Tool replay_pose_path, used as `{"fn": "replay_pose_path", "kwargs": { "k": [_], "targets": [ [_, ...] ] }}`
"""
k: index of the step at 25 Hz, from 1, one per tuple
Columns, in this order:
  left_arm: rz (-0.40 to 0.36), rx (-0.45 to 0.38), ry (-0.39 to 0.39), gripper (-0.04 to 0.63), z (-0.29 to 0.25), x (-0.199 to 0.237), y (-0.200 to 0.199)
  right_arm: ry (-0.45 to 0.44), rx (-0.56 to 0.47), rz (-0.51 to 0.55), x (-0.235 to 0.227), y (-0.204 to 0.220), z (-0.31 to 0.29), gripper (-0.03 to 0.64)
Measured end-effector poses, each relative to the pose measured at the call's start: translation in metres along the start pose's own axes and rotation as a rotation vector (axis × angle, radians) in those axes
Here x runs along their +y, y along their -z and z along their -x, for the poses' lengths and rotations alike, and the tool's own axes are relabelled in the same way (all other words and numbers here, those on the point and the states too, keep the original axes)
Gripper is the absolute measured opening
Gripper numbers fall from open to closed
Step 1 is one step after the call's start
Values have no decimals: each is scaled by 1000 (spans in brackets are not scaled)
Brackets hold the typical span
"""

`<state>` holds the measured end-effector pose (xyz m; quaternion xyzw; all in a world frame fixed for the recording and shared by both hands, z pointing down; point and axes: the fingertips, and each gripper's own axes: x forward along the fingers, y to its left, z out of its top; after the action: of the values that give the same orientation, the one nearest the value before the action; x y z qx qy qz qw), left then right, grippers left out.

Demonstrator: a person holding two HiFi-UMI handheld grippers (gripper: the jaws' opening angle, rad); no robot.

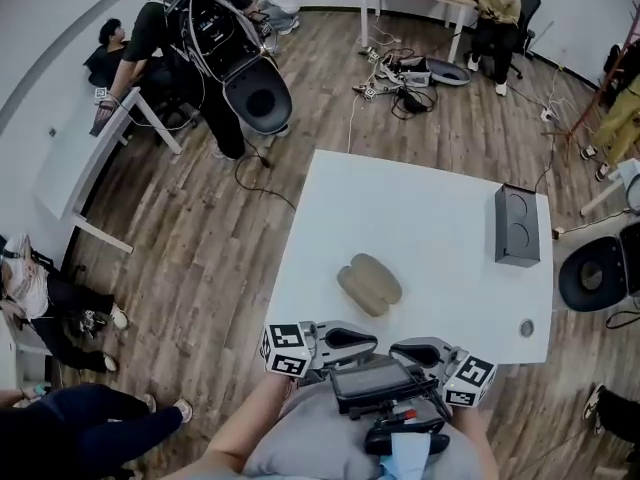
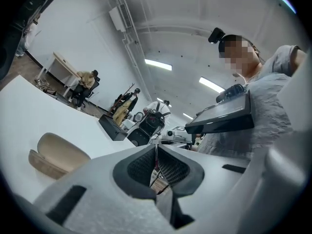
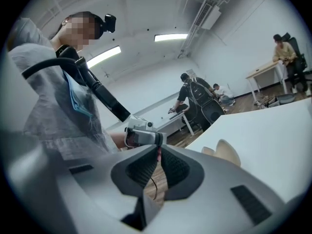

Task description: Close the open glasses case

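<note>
The beige glasses case (image 1: 369, 284) lies open on the white table (image 1: 420, 208), near its front edge, with its two halves spread side by side. It also shows at the lower left of the left gripper view, glasses case (image 2: 56, 155), and just past the jaws in the right gripper view, glasses case (image 3: 227, 153). Both grippers hang off the table's front edge, close to the person's body, tips turned toward each other. My left gripper (image 1: 371, 343) (image 2: 157, 150) is shut with nothing in it. My right gripper (image 1: 396, 351) (image 3: 159, 153) is also shut and holds nothing. Neither touches the case.
A black box (image 1: 517, 226) stands at the table's right edge, with a small round disc (image 1: 527, 328) near the front right corner. A dark device (image 1: 375, 378) hangs on the person's chest between the grippers. Other people, desks and office chairs stand around on the wooden floor.
</note>
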<state>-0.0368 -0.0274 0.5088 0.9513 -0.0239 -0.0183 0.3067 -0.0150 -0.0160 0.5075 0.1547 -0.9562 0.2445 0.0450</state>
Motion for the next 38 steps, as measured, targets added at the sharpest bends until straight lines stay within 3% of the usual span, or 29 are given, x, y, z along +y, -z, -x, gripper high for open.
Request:
{"fn": "replay_pose_path", "kwargs": {
  "k": [7, 12, 19, 23, 25, 28, 32, 38],
  "targets": [
    [-34, 87, 43, 20, -4, 16, -1, 126, -63, -34, -14, 4, 11, 38],
    [-192, 260, -22, 20, 3, 39, -10, 229, -67, 15, -31, -6, 8, 38],
    [-456, 464, -161, 23, 9, 99, -34, 395, 60, 149, -78, -11, -9, 40],
    [-583, 655, -182, 74, 13, 134, -29, 434, 125, 151, -100, -5, -22, 40],
    [-622, 736, -175, 127, 12, 151, -26, 472, 163, 146, -115, 0, -25, 40],
    [-670, 843, -177, 141, 6, 178, -17, 516, 240, 151, -138, 9, -25, 44],
    [-777, 1017, -161, 141, 9, 210, 0, 560, 320, 138, -156, 19, -36, 120],
    [-825, 1110, -153, 138, 5, 234, 17, 614, 434, 196, -174, 33, -47, 118]
  ]
}}
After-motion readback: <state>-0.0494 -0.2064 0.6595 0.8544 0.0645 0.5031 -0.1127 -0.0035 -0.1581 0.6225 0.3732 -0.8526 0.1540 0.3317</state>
